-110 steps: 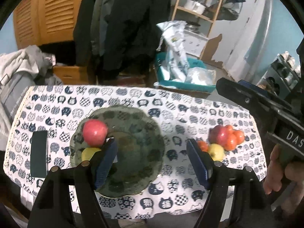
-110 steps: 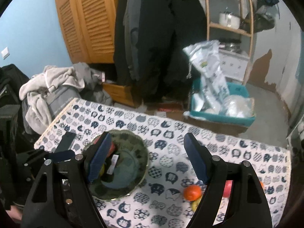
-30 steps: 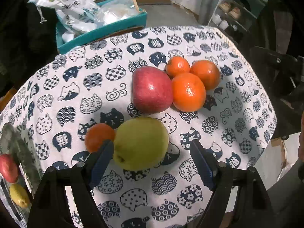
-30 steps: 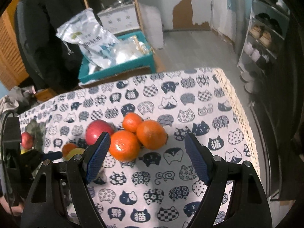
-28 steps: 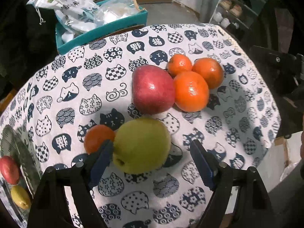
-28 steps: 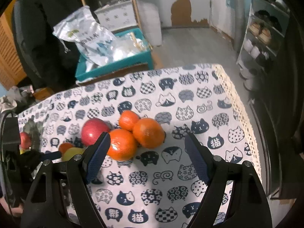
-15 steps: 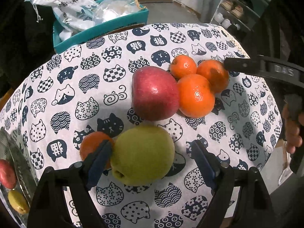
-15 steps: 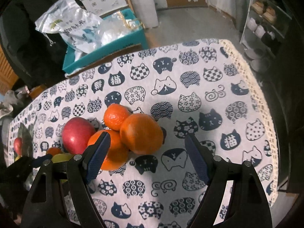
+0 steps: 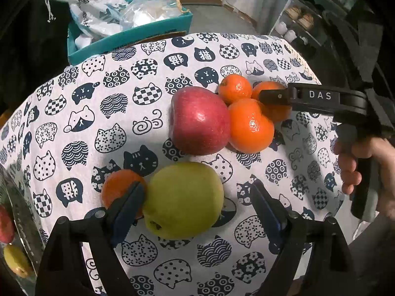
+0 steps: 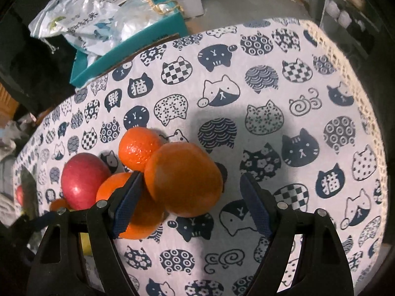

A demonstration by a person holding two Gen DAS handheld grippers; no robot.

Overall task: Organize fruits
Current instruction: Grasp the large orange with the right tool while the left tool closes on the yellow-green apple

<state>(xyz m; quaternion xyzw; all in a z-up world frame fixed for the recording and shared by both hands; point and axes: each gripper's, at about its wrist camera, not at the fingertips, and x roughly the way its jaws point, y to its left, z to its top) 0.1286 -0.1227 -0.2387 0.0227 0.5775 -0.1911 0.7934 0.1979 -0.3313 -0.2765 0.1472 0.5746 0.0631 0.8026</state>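
I have the left gripper (image 9: 195,204) low over the tablecloth (image 9: 103,113), angled down and forward, its jaws wide apart around the green apple (image 9: 184,199). The left pad (image 9: 128,204) looks to be touching the apple's side, wedged between it and a small orange (image 9: 118,190) just beside; the right pad stands clear of the fruit. Past the apple sits a red apple (image 9: 198,120), touching a cluster of three oranges.

My right gripper (image 10: 190,204) comes in from the right side of the table, also tilted down. Its jaws are open around the big orange (image 10: 184,178); the left pad (image 10: 128,202) sits against that orange, slotted between it and the near orange (image 10: 138,212), while the right pad is apart from it. A smaller orange (image 10: 139,148) rests behind, touching the big one. From the left wrist view I see my right hand (image 9: 365,167) wrapped around the gripper's handle, the fingers curled on the grip, with the tool reaching level across to the orange cluster.

At the far left edge of the left view, a plate (image 9: 22,204) holds a red fruit (image 9: 5,224) and a yellow one (image 9: 14,261). A teal box (image 9: 128,37) with bags stands beyond the table.
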